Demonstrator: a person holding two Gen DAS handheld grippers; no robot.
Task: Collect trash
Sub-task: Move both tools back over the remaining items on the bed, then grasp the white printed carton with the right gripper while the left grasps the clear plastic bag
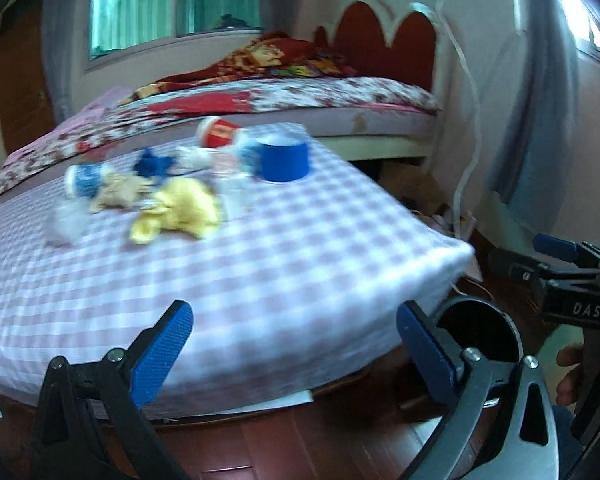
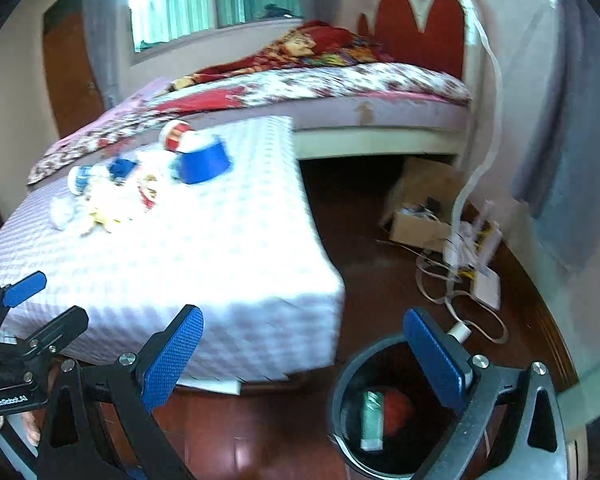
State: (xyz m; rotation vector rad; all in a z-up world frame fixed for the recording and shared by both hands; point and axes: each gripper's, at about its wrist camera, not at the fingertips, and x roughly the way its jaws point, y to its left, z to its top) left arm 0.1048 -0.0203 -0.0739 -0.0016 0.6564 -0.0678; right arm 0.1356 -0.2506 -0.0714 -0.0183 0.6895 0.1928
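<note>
Wide-spread, empty fingers of the left gripper (image 1: pixel 294 344) and "GenRobot.AI"-marked right gripper (image 2: pixel 302 356) flank a bin (image 2: pixel 342 384).

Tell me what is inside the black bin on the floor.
In the right wrist view the black bin holds a red crumpled item and a greenish wrapper. The right gripper's finger and the bin's rim cover the rest of its inside.

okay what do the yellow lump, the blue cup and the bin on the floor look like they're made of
Yellow lump: probably crumpled paper or thin plastic wrap, going by its creased, irregular folds; blur leaves it open.
Blue cup: looks like smooth plastic or coated paper, with an even blue wall and pale rim.
Bin: likely hard black plastic, with a thin, round, slightly glossy rim.
</note>
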